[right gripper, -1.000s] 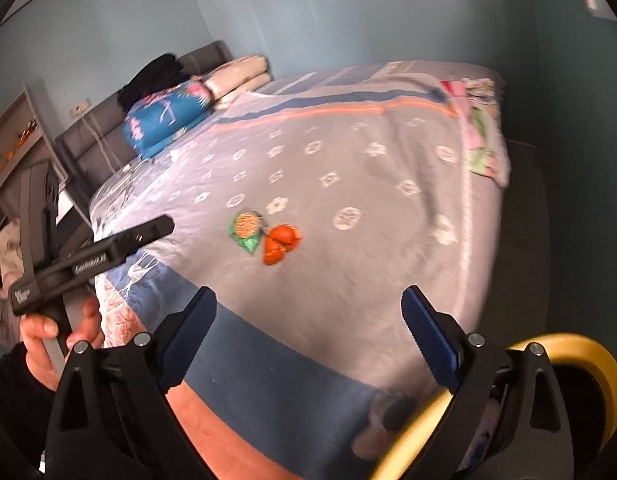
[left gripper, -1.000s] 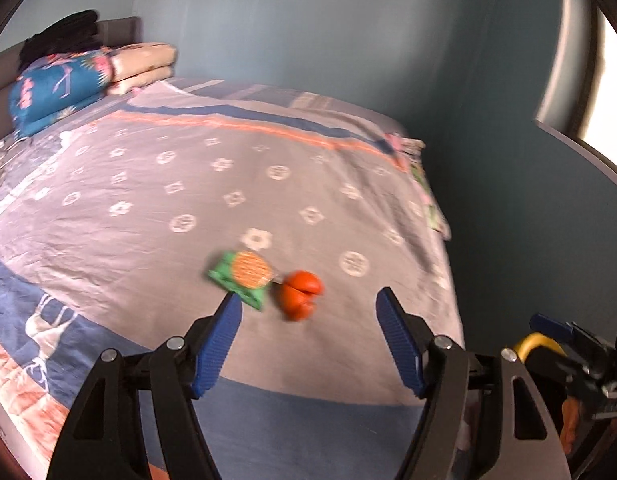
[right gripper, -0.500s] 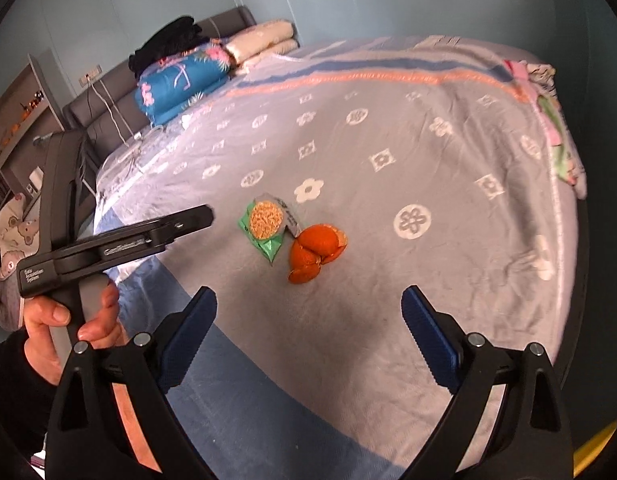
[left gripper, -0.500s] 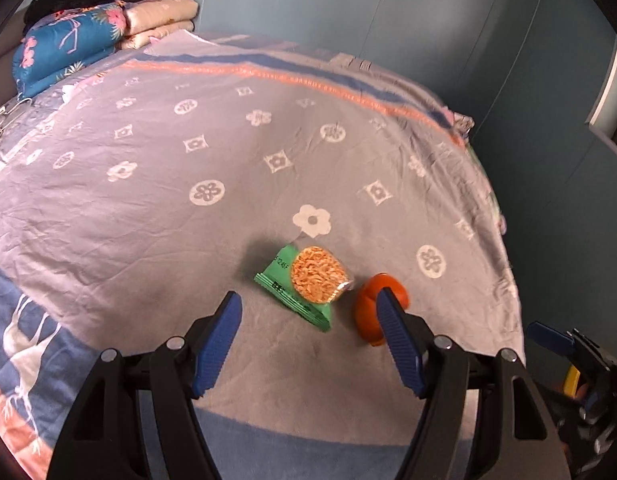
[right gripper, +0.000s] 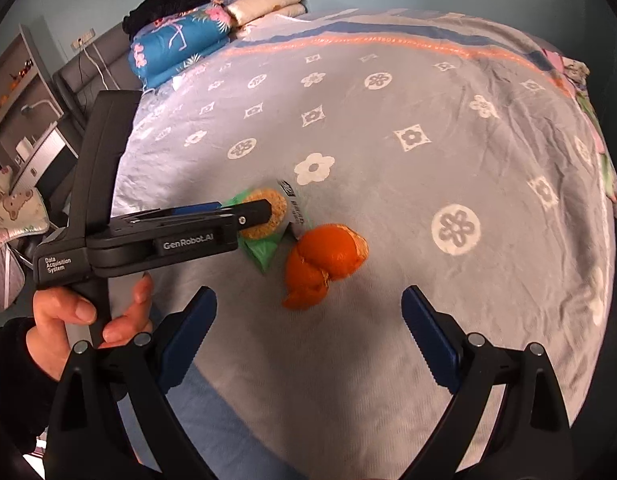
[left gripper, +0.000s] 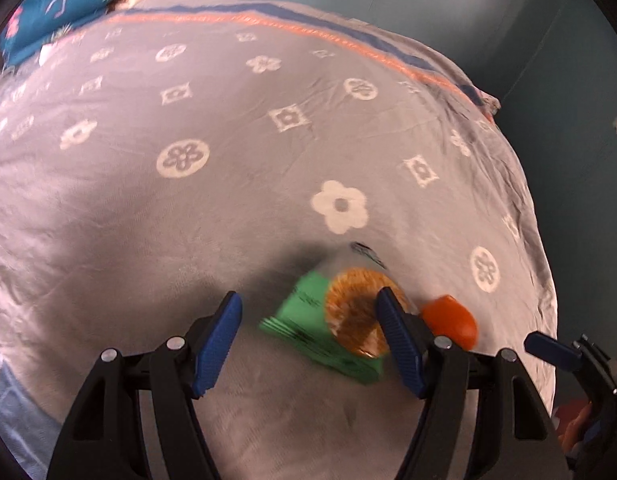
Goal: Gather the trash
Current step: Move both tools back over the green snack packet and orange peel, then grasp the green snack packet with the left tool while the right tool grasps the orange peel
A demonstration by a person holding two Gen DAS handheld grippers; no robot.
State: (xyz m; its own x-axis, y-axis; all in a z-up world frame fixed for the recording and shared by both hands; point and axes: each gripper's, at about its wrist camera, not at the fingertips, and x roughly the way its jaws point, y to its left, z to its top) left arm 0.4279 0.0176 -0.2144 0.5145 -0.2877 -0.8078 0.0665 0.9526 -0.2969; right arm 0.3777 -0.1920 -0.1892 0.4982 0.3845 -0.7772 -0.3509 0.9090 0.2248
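**Both grippers hang over the trash on the grey bedspread**

In the left wrist view, the left gripper [left gripper: 308,334] sits at the bottom centre, its blue-padded jaws apart. The green plastic snack wrapper with a round golden biscuit picture [left gripper: 332,328] lies on the bedspread between them, the right pad overlapping its edge in the frame; whether it touches cannot be told. The orange peel [left gripper: 452,320] lies just right of the wrapper.

In the right wrist view, the right gripper [right gripper: 308,330] has its jaws wide apart with nothing between them. The peel sits mid-frame above them. A hand [right gripper: 84,320] at the left edge holds the left gripper's black handle.

The grey flower-patterned bedspread [right gripper: 388,128] fills both views, with folded blue floral bedding [right gripper: 176,50] at upper left.
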